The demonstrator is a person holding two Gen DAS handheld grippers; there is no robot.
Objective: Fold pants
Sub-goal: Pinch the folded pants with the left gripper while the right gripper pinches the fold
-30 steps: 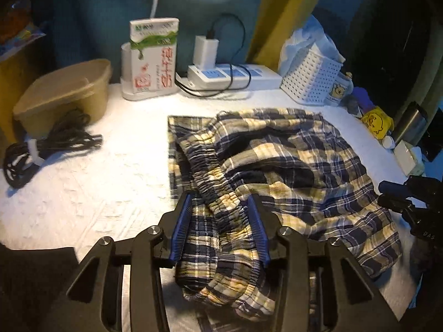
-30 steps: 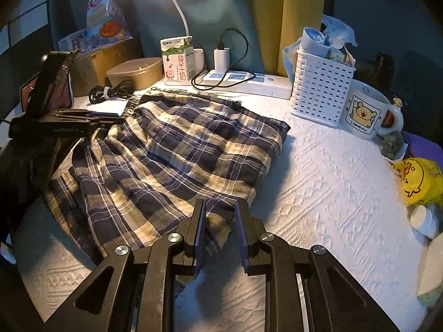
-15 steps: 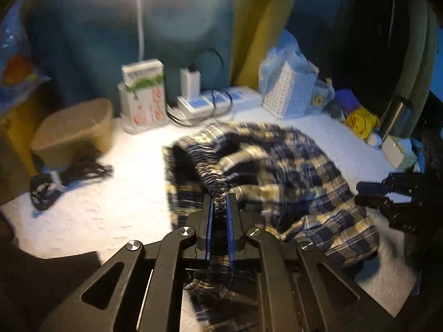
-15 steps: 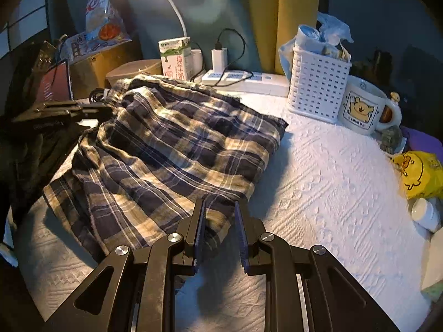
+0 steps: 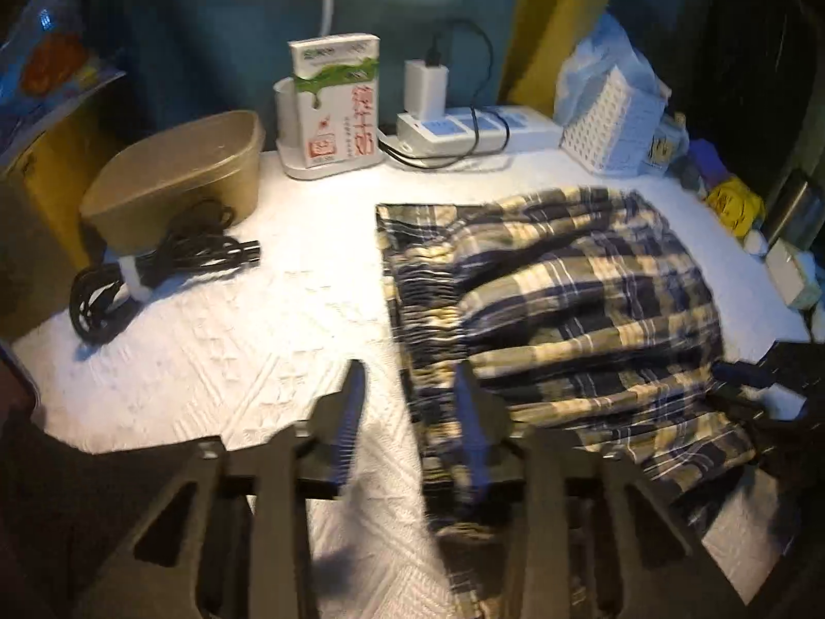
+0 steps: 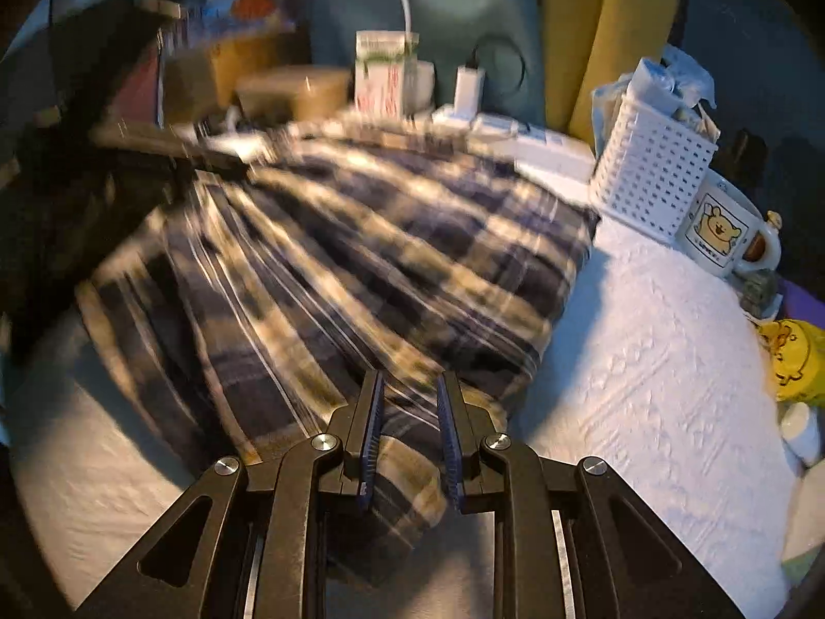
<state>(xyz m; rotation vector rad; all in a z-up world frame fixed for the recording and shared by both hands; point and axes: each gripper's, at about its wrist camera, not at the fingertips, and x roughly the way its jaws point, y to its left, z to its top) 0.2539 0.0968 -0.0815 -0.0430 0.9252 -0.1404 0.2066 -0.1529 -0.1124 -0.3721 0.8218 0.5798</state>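
The plaid pants (image 5: 557,309) lie folded on the white bedspread (image 5: 216,340), waistband toward the left. My left gripper (image 5: 410,392) is open and empty, just left of the waistband edge; its right finger overlaps the cloth. In the right wrist view the pants (image 6: 361,268) are blurred by motion. My right gripper (image 6: 408,407) has its jaws a little apart with the hem of the pants lying between them; whether it grips is unclear. The right gripper also shows in the left wrist view (image 5: 763,376) at the pants' right edge.
Along the back stand a tan box (image 5: 175,175), a coiled black cable (image 5: 154,268), a milk carton (image 5: 335,98), a power strip (image 5: 464,129) and a white basket (image 6: 649,165). A mug (image 6: 722,232) and a yellow toy (image 6: 794,356) sit at the right.
My left gripper, shut on the lifted waistband half a second ago, has opened and let it go; the pants have dropped flat. My right gripper stays at the hem, jaws slightly wider.
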